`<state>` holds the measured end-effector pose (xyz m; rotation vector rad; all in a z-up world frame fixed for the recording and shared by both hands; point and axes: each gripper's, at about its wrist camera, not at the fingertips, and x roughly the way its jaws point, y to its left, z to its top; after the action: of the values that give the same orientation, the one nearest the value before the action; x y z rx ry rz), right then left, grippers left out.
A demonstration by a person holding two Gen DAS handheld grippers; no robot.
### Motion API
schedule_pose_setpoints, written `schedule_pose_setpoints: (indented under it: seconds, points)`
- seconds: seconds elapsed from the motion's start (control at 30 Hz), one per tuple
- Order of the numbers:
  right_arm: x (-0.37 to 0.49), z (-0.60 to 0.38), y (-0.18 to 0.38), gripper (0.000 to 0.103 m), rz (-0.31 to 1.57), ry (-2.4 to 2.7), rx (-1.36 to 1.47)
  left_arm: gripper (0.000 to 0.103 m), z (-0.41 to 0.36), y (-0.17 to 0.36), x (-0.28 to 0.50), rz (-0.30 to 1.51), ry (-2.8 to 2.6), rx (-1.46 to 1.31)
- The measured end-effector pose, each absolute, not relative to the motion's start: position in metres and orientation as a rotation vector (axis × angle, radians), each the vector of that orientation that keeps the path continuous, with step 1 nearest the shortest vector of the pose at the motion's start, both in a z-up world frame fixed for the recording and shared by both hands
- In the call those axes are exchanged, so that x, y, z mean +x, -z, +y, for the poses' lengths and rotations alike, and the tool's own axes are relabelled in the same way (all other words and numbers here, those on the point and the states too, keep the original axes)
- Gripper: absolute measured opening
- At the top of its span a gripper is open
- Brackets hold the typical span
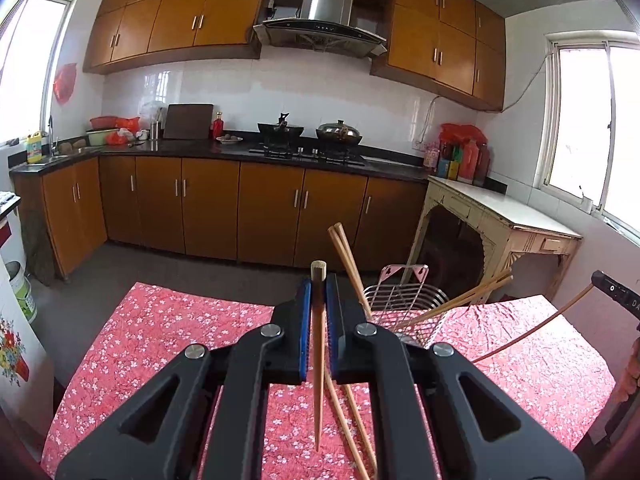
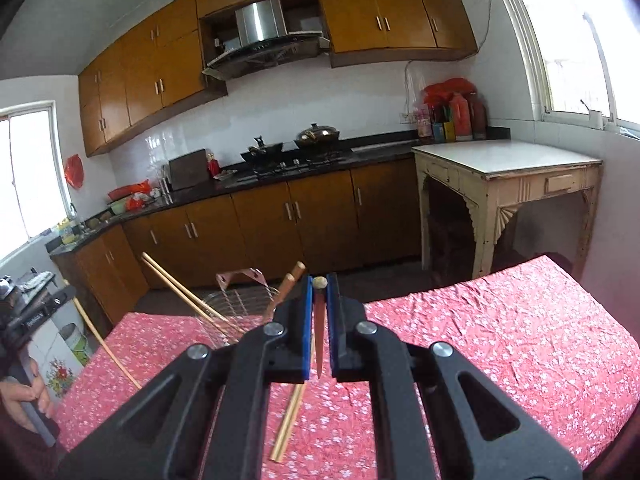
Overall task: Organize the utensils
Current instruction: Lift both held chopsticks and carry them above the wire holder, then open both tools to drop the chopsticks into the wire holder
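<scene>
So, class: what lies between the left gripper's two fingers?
In the left wrist view, one chopstick stands clamped between the left gripper's blue pads, its blunt end poking above the fingertips and its thin tip pointing down toward the tablecloth.

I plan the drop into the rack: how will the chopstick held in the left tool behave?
The chopstick looks straight and thin, so probably stiff and light. Its round end suggests it may roll on the tablecloth. Smooth wood might slip between the left tool pads.

Wire rack (image 1: 404, 292) on the red cloth holds 4 leaning wooden chopsticks (image 1: 348, 264); 2 more (image 2: 288, 420) lie flat.
</scene>
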<state>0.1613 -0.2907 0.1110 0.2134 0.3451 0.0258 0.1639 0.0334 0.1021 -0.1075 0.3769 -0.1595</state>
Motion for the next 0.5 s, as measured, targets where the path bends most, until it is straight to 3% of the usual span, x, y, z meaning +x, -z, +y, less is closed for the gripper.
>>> schedule_pose_setpoints:
  seconds: [0.27,0.5]
  points:
    - [0.159,-0.273,-0.170,0.008,0.274,-0.138,0.236,0.007,0.006,-0.150,0.165,0.295,0.215,-0.126]
    - [0.207,-0.245,-0.194,0.008,0.274,-0.137,0.185,0.007,-0.024,-0.188,0.190,0.187,0.188,-0.161]
